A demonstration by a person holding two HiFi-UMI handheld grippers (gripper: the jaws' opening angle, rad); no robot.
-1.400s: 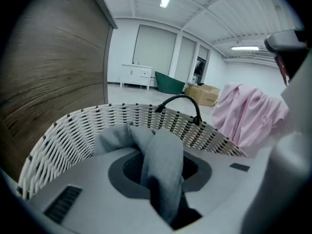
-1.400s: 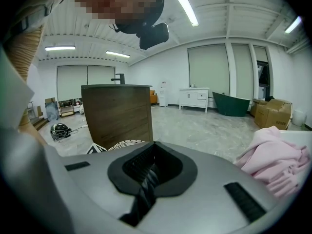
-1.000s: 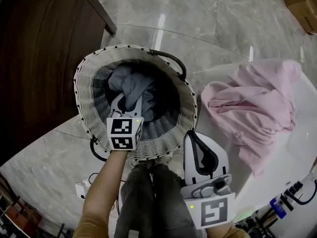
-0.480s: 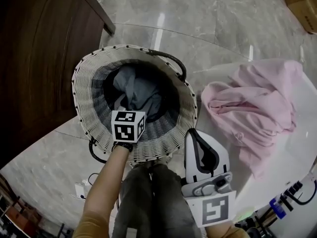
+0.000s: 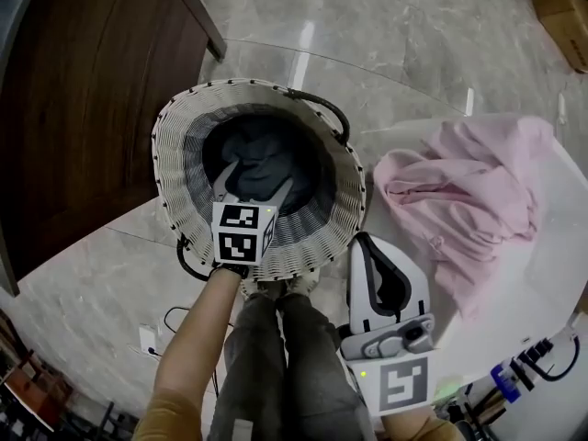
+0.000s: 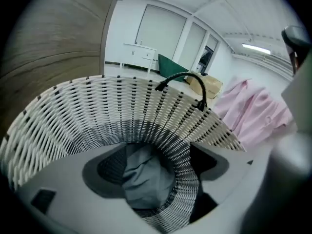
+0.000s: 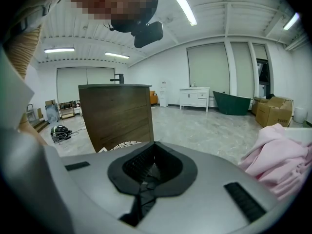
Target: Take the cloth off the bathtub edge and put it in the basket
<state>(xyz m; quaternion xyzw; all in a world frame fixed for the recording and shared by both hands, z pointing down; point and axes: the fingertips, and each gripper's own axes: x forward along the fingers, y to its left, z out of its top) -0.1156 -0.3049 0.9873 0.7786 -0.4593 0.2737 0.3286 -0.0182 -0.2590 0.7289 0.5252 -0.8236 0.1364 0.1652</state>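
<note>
Timber, dark and straight-grained, makes up the cabinet side (image 5: 83, 108) at the left, standing on a glossy, veined marble floor (image 5: 395, 35). Beside it sits one round basket (image 5: 175, 154), white ribbed weave with dark stitching and two black loop handles (image 5: 323, 108). One soft, crumpled grey cloth (image 5: 266, 159) lies at its bottom. The left gripper (image 5: 253, 184) hangs over the near rim; its jaws have just been opening and now stand apart above the grey cloth, not pressing on it. The right gripper (image 5: 360, 242), smooth grey plastic, has its jaws closed on nothing. Farther right, one rumpled pink cloth (image 5: 469, 182) lies heaped on the white bathtub edge (image 5: 556, 265).
</note>
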